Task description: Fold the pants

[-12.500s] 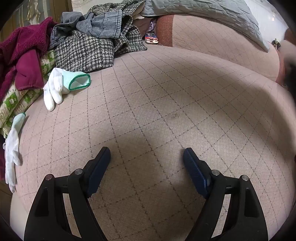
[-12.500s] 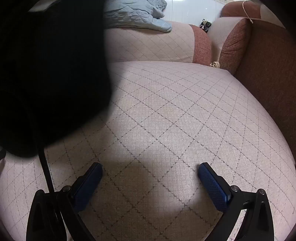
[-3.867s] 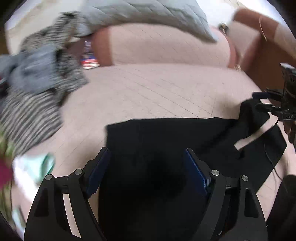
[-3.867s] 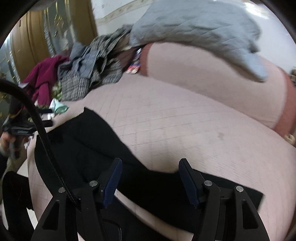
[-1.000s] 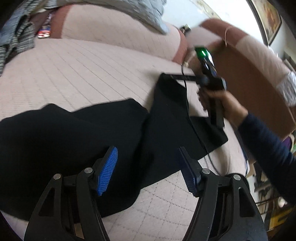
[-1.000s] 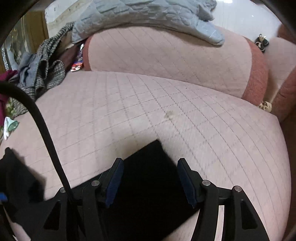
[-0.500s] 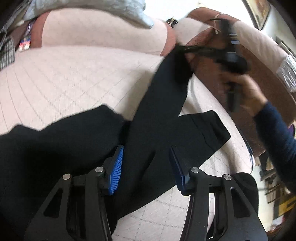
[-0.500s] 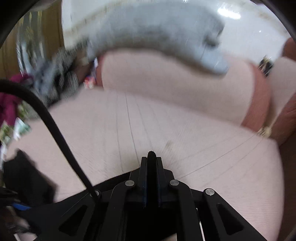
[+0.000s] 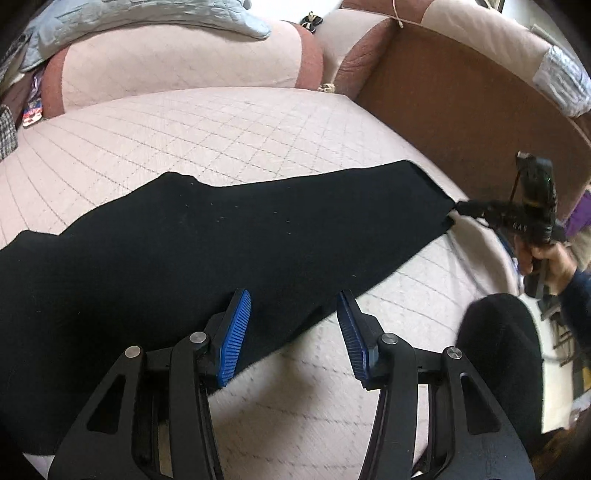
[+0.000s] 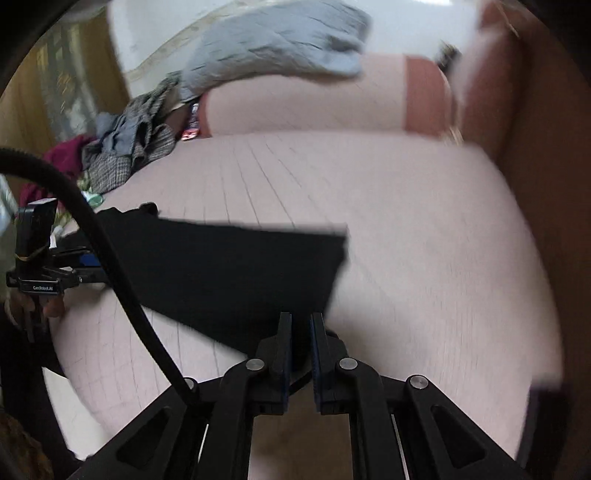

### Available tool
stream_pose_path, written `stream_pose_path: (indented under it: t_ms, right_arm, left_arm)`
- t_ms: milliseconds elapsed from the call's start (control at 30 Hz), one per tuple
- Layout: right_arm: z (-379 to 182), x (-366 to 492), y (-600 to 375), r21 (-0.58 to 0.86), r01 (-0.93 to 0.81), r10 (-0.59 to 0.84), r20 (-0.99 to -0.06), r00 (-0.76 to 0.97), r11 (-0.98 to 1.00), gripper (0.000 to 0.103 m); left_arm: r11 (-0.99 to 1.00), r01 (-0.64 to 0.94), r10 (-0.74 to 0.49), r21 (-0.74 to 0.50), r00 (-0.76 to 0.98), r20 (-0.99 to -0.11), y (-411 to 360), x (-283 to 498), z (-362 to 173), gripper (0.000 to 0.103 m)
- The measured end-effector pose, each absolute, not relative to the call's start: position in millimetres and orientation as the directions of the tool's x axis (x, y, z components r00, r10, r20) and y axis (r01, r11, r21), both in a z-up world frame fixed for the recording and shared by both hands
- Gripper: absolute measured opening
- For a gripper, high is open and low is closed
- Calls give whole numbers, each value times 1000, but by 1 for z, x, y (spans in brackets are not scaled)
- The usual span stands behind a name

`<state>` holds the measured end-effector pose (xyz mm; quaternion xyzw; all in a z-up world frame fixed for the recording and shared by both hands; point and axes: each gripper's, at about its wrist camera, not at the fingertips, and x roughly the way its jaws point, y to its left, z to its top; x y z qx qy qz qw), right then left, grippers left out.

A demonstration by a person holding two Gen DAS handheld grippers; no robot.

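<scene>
Black pants [image 9: 229,236] lie stretched across the pink quilted sofa seat [image 9: 207,125], one leg laid along the other. My left gripper [image 9: 293,325] hovers over their near edge with its blue pads apart; the fabric passes under the left pad and nothing is pinched. At the leg's far right end my right gripper [image 9: 458,208] is shut on the hem corner, with a hand [image 9: 550,258] around its handle. The blurred right wrist view has the right gripper [image 10: 301,325] clamped on the pants [image 10: 229,273], and the left gripper [image 10: 74,266] at their far left end.
A grey quilt [image 9: 147,18] drapes over the backrest. A brown armrest [image 9: 443,122] walls the right side. A heap of clothes [image 10: 129,147] sits at the seat's far left. The person's dark knee [image 9: 498,350] is near the front edge. A black cable [image 10: 110,258] crosses the right wrist view.
The right gripper shut on a leg's hem, lifted it and swept it across to the right, laying that leg flat over the other. The left gripper's jaws narrowed and it shifted along the pants.
</scene>
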<state>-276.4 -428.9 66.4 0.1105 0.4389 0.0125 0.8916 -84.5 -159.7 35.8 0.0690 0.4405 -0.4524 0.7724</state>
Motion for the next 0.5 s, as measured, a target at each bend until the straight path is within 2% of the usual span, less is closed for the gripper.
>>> stream_pose_path:
  t_ms: [67, 233, 267, 300, 367, 500]
  right_arm:
    - [71, -295, -441, 267, 118, 135, -763, 632, 956, 7]
    - [108, -299, -442, 258, 135, 97, -720, 688, 957, 12]
    - [118, -295, -436, 260, 111, 110, -705, 701, 959, 18]
    - [123, -287, -428, 263, 87, 125, -693, 710, 961, 32]
    - [129, -268, -402, 285, 10, 189, -661, 726, 959, 46]
    - [125, -211, -350, 335, -119, 318, -639, 701, 935, 46]
  left_arm:
    - [581, 748, -651, -321, 190, -735, -150, -83, 39, 48]
    - [625, 701, -655, -344, 231, -719, -118, -79, 51, 48]
    - [640, 684, -655, -349, 250, -713, -108, -78, 54, 48]
    - [655, 670, -652, -350, 268, -709, -100, -76, 55, 48]
    - [693, 631, -638, -349, 312, -704, -77, -73, 58, 48]
    - [776, 526, -588, -347, 406, -699, -33, -60, 62, 49]
